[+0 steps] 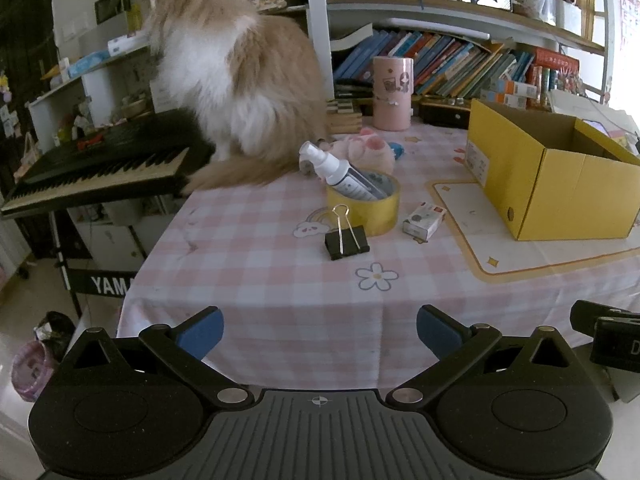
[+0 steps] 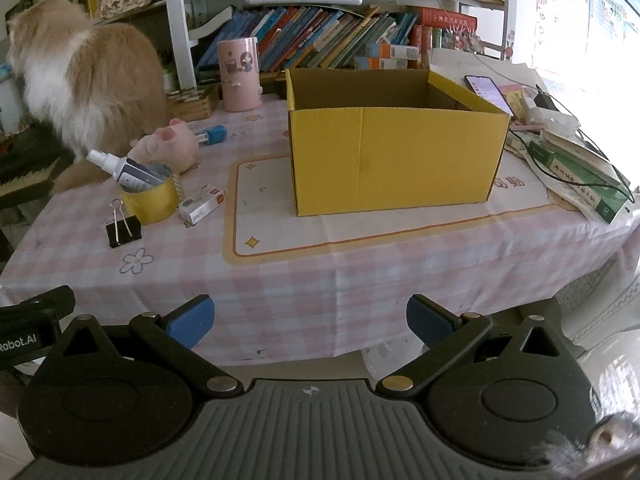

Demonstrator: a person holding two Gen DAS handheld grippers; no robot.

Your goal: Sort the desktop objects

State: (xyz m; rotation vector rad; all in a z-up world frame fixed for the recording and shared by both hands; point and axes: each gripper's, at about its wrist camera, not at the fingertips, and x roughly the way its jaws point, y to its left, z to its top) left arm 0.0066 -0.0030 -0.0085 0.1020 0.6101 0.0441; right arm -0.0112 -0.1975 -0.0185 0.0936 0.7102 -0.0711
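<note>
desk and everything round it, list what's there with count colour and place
yellow box: 1, yellow, open, on the mat at table centre-right
tape roll: 1, yellow, left of the box
spray bottle: 1, white, lying tilted in the tape roll
binder clip: 1, black, in front of the tape roll
small carton: 1, white and red, between tape roll and mat
plush pig: 1, pink, behind the tape roll
pink canister: 1, pink, upright at table rear
cat: 1, cream and white, rear left of table
keyboard: 1, black, left of table
phone: 1, screen lit, behind the box
left gripper: 1, black with blue pads, open, short of the table edge
right gripper: same, open
</note>
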